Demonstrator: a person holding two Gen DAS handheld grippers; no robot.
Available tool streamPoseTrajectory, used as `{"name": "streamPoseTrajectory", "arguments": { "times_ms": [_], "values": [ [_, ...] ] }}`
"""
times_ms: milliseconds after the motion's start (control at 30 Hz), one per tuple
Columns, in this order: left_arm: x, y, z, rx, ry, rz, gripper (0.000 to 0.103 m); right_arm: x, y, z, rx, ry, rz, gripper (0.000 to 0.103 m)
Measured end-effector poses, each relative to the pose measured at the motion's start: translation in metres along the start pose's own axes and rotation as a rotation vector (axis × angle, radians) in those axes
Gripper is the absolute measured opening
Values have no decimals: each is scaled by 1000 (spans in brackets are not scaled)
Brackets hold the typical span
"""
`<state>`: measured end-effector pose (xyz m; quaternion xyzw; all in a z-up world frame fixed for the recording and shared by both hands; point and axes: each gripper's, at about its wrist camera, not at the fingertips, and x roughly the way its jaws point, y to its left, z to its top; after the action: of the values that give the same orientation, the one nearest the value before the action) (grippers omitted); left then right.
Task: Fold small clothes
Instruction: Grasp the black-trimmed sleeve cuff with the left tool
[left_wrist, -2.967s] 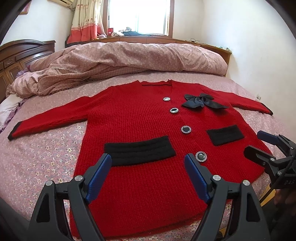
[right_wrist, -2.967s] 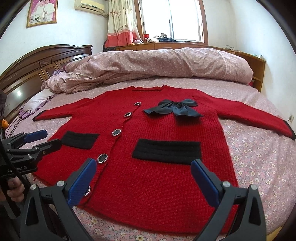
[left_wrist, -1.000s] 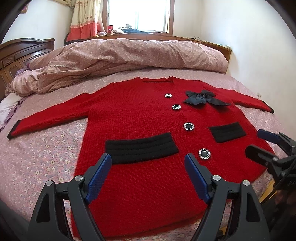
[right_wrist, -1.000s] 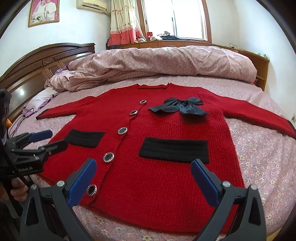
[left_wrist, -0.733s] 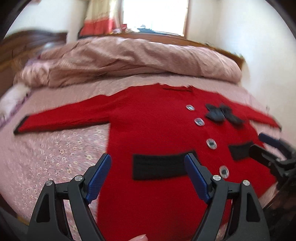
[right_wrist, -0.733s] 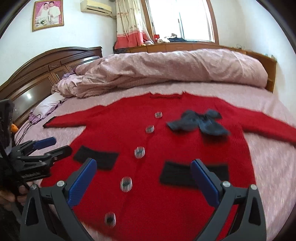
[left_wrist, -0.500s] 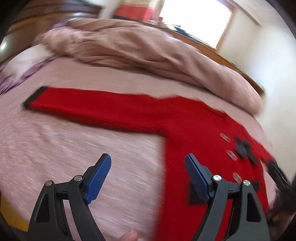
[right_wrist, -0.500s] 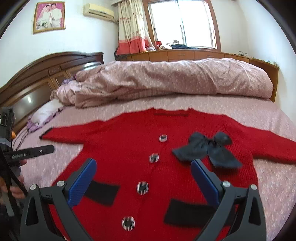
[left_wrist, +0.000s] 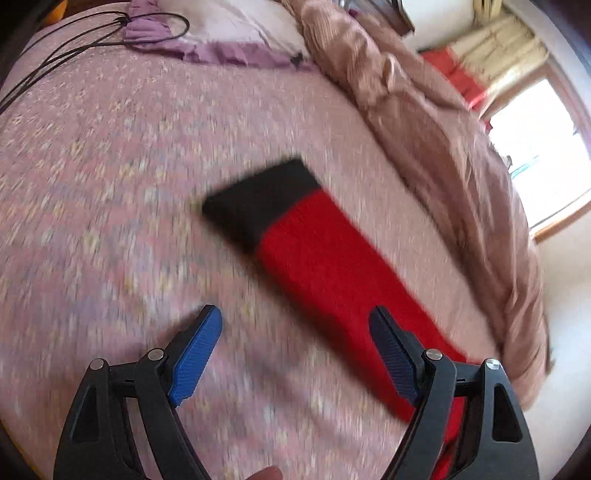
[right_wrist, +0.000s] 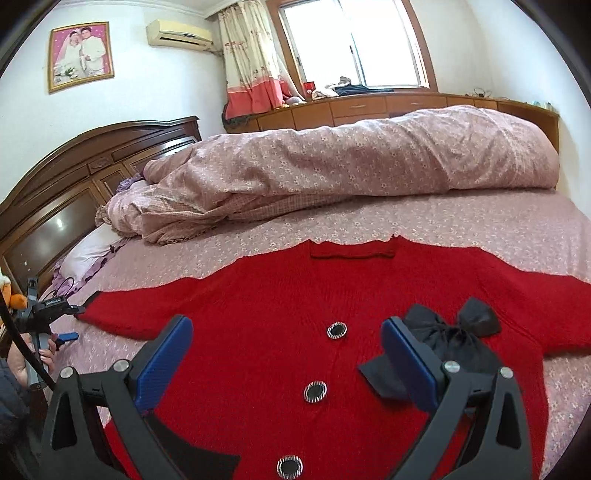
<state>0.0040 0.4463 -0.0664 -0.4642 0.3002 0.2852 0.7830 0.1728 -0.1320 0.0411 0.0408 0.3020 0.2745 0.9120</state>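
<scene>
A red knit cardigan (right_wrist: 280, 295) lies flat on the bed, front up, with silver-rimmed buttons (right_wrist: 337, 329), a black bow (right_wrist: 448, 339) and black pockets. Its left sleeve (left_wrist: 332, 273) ends in a black cuff (left_wrist: 258, 199). My left gripper (left_wrist: 295, 347) is open and empty, hovering just short of the cuff; the view is blurred. It also shows in the right wrist view (right_wrist: 62, 321) by the cuff. My right gripper (right_wrist: 288, 354) is open and empty above the cardigan's chest, near the top buttons.
A rolled pink floral duvet (right_wrist: 332, 166) lies along the far side of the bed. A pillow (right_wrist: 88, 251) and a dark wooden headboard (right_wrist: 74, 184) are at the left. Black cables (left_wrist: 74, 40) lie on the floral sheet (left_wrist: 92, 184) beyond the cuff.
My left gripper swung left from the cardigan's hem to the left sleeve cuff. My right gripper moved forward from the hem to above the chest buttons. Both stayed open.
</scene>
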Motion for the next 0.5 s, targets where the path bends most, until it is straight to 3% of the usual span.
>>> {"name": "streamPoseTrajectory", "arguments": {
  "times_ms": [167,300,367,400,433,500],
  "values": [
    [13,5,24,2,-3,-56,77,14,-5,1,50,23,20,103],
    [22,20,42,-118,-6,-156,77,23,0,-5,12,39,2,103],
    [21,27,46,-175,-7,-187,72,27,3,-8,-16,48,-13,103],
    [21,30,47,-191,-4,-171,54,31,4,-10,-30,55,-21,103],
    [21,32,48,-194,-2,-152,29,33,6,-12,-38,60,-25,103],
    [22,44,47,-220,6,-100,5,37,7,-14,-43,74,-25,103]
  ]
}}
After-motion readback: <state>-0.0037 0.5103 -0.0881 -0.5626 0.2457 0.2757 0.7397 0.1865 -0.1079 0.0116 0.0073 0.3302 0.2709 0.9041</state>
